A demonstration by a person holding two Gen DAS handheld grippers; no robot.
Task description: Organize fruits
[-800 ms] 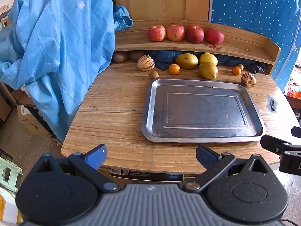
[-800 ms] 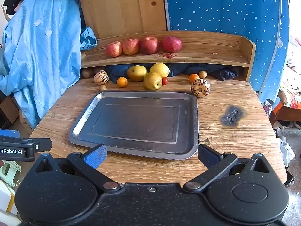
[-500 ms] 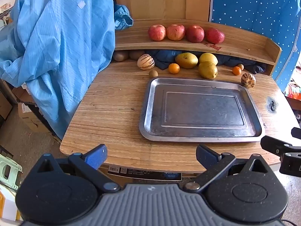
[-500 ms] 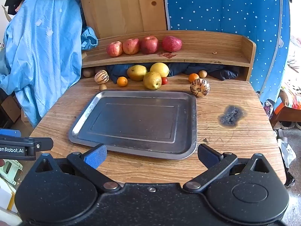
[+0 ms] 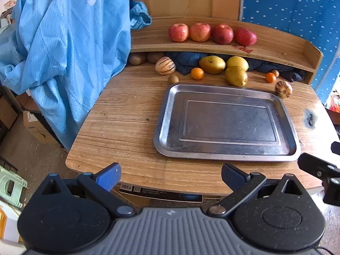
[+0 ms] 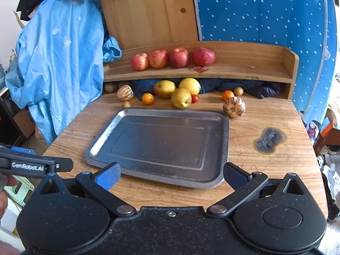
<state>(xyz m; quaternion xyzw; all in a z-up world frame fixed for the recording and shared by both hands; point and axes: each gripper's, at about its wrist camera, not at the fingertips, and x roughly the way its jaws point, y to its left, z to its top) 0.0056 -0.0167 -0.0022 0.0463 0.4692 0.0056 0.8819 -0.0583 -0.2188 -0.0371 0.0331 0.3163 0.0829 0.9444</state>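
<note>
Both the left gripper [image 5: 171, 175] and the right gripper [image 6: 171, 174], jaws apart and empty, have edged nearer the bare tray [image 5: 167, 114], while the fruits [image 5: 235, 76] wait untouched beyond it.

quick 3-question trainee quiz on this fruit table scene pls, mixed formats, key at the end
1. True or false: the metal tray already holds fruit.
2. How many red apples sit on the upper shelf? A) two B) four C) six
3. Fill in: both the left gripper and the right gripper have their jaws ____ and hold nothing.

Key:
1. False. The tray is bare; the pears, oranges and striped melons lie on the table behind it.
2. B.
3. Open.
</note>
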